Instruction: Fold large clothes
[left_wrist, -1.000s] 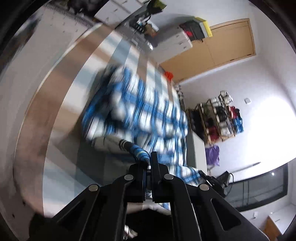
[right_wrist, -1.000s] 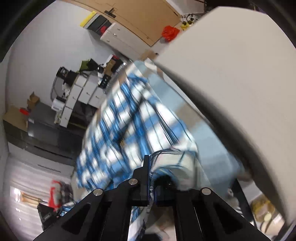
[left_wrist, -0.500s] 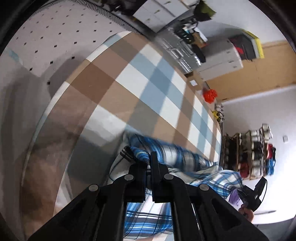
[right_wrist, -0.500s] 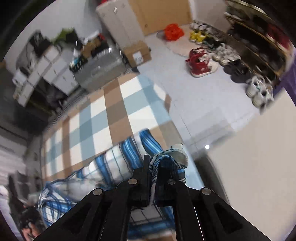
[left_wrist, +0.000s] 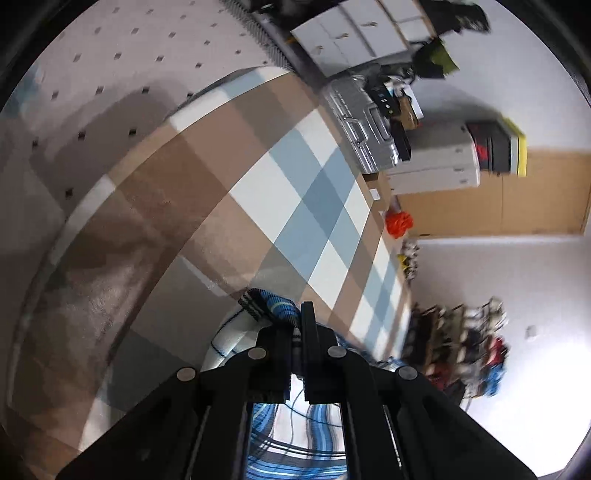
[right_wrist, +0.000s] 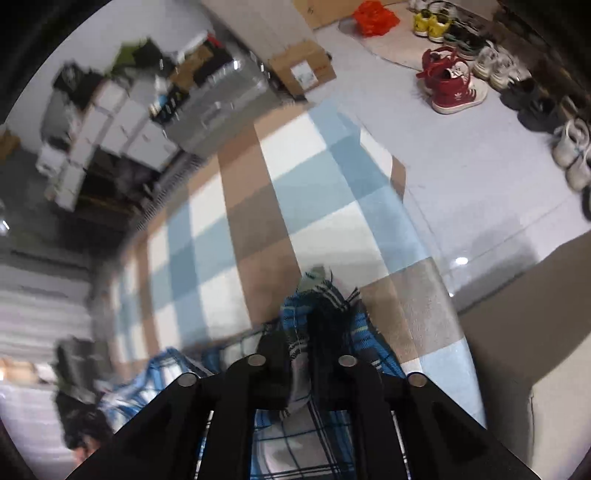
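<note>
Left tool (left_wrist: 295, 325) pinches shirt (left_wrist: 269, 306) tight, pulling it flat over checked rug (left_wrist: 295, 192). Right tool (right_wrist: 306, 332), at six o'clock, opening around shirt's corner to drop it.

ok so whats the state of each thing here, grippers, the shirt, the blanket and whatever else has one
left gripper: shut on the plaid shirt
right gripper: jaws opening, shirt fabric between them
plaid shirt: bunched at both gripper tips, lying on the checked blanket
checked blanket: spread flat
silver suitcase: closed, lying on its side, things piled on it
cardboard box: closed
red shoes: on the floor as a pair
</note>
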